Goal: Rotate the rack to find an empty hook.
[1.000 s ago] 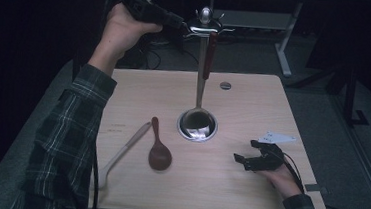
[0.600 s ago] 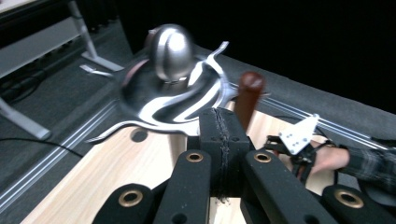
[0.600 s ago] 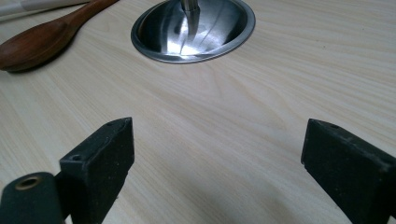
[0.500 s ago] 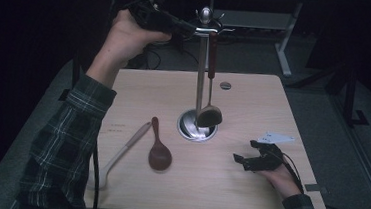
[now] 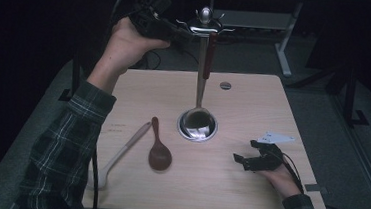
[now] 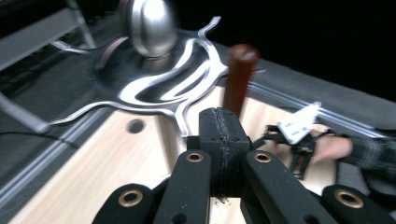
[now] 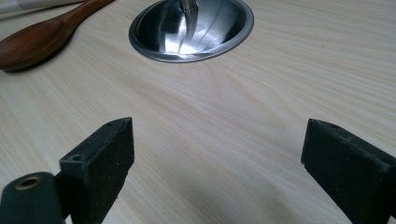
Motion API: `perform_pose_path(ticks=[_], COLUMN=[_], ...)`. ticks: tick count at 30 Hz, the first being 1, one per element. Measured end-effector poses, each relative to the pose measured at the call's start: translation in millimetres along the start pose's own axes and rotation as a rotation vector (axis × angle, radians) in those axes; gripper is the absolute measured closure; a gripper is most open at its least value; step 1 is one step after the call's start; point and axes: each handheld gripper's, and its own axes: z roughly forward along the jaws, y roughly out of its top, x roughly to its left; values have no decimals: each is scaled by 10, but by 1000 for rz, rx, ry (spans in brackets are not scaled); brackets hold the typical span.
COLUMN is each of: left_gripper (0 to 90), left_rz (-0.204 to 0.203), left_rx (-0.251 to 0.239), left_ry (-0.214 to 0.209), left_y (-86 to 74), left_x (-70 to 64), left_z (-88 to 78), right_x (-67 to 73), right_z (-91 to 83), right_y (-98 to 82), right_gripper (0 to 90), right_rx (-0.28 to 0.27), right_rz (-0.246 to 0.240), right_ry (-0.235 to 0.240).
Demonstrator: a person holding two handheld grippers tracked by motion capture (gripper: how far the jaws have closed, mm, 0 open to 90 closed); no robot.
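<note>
Left gripper (image 5: 186, 34) raised at rack top (image 5: 205, 26), fingers closed; right gripper (image 5: 249, 160) low, fingers apart.

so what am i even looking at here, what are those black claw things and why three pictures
A person in a plaid shirt holds a two-jaw black clamp tool in each hand. One picture comes from a camera above the light wooden table; the other two come from cameras riding on each tool.

The left gripper is shut, raised beside the top of a steel utensil stand, where a ladle with a reddish-brown handle hangs from a hook. Whether the jaws touch that handle I cannot tell.

The right gripper rests open on the table, holding nothing.

A dark wooden spoon and a pale long-handled utensil lie on the table.
</note>
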Motion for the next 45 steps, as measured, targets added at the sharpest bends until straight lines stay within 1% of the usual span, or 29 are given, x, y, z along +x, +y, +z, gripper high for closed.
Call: perform_pose_path(ticks=[1,2,4,8,9,10,12,13,15,16,20,23,25,27,30,34,35,36,38,40,44,45], left_gripper=[899,900,900,900,900,900,900,900,900,900,900,899,899,899,899,900,900,899,899,900,899,899], left_rz=[0,-3,-4,-21,-22,-32,-46,-45,-60,-64,-68,-64,-58,-60,-41,-20,-20,-10,0,4,29,33], left_rx=[1,0,2,-5,-7,-9,-14,-13,-21,-21,-16,-14,-24,-35,-47,-58,-58,-60,-61,-64,-50,-43], left_ry=[-11,-7,8,35,45,48,69,78,82,92,128,123,110,85,56,10,10,-9,-19,-41,-45,-39], left_y=[-5,-7,-6,-14,-17,-20,-19,-17,-14,-9,5,-1,2,11,39,91,91,121,150,176,224,233], left_x=[13,18,26,74,93,115,162,192,243,263,317,308,276,227,126,-5,-5,-62,-110,-152,-232,-248], left_z=[-6,-9,-14,-26,-29,-31,-33,-39,-41,-41,-27,-50,-85,-115,-145,-137,-137,-116,-86,-48,50,79], right_x=[-2,-2,-4,-2,-3,-5,-5,-4,-3,-2,-3,-1,-3,-5,-2,-2,0,0,2,-2,-6,-5], right_z=[1,1,5,3,2,1,2,2,4,4,12,11,8,11,13,16,18,20,20,18,20,20], right_y=[0,-1,-2,-2,-2,-2,-2,-2,-2,-3,-4,-5,-5,-6,-6,-4,-5,-6,-6,-5,-7,-8], right_gripper=[91,91,91,91,92,91,91,91,91,91,91,91,91,91,89,88,87,87,87,86,87,87], right_rx=[-1,0,1,1,1,-1,0,1,2,2,8,8,6,8,10,8,11,11,13,10,10,10], right_rz=[-1,0,-3,-5,-4,-4,-3,-3,-6,-7,-6,-8,-9,-2,-7,-11,-10,-11,-9,-10,-11,-11], right_ry=[-1,-1,-2,-3,-4,-4,-3,-3,-3,-3,-1,-1,-1,-2,-2,-2,-3,-3,-1,-1,1,2])
